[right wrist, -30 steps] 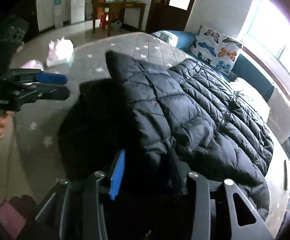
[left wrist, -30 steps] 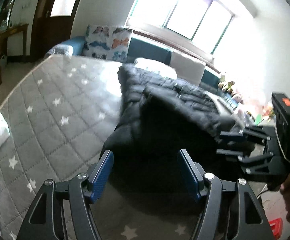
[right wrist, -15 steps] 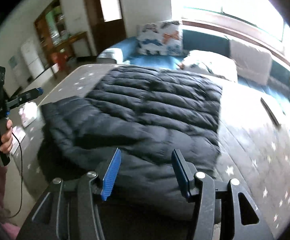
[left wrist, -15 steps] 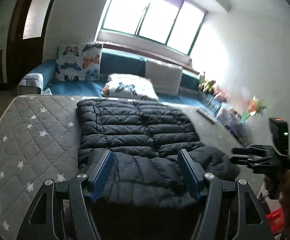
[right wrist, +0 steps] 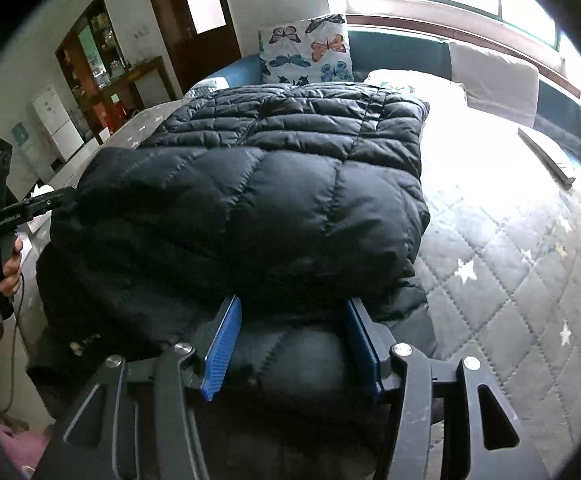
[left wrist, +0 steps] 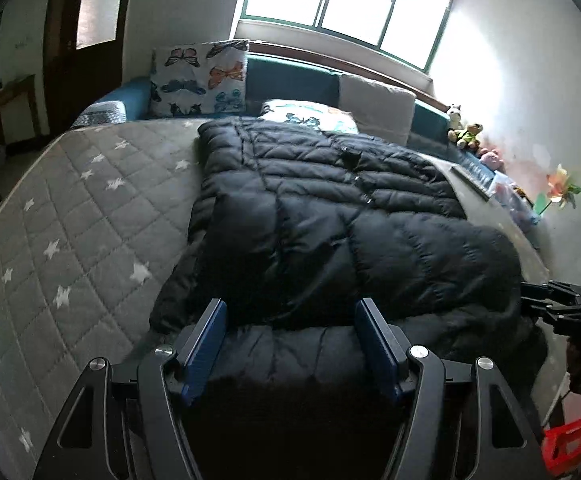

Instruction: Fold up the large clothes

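A large black quilted puffer jacket lies on the grey star-patterned mattress, with its near part folded over onto itself. It fills the middle of the right wrist view. My left gripper is open, its blue-padded fingers spread over the jacket's near edge. My right gripper is open too, its fingers either side of the near folded edge, holding nothing. The right gripper also shows at the right edge of the left wrist view, and the left gripper at the left of the right wrist view.
A butterfly cushion, a white pillow and a blue headboard bench stand beyond the jacket under the window. Soft toys line the right wall. A dark flat remote-like object lies on the mattress at right. A doorway and cabinet stand at left.
Both grippers have let the jacket go and pulled back to its near edge. The raised jacket part now lies folded flat on the mattress. Both cameras swung to face the window.
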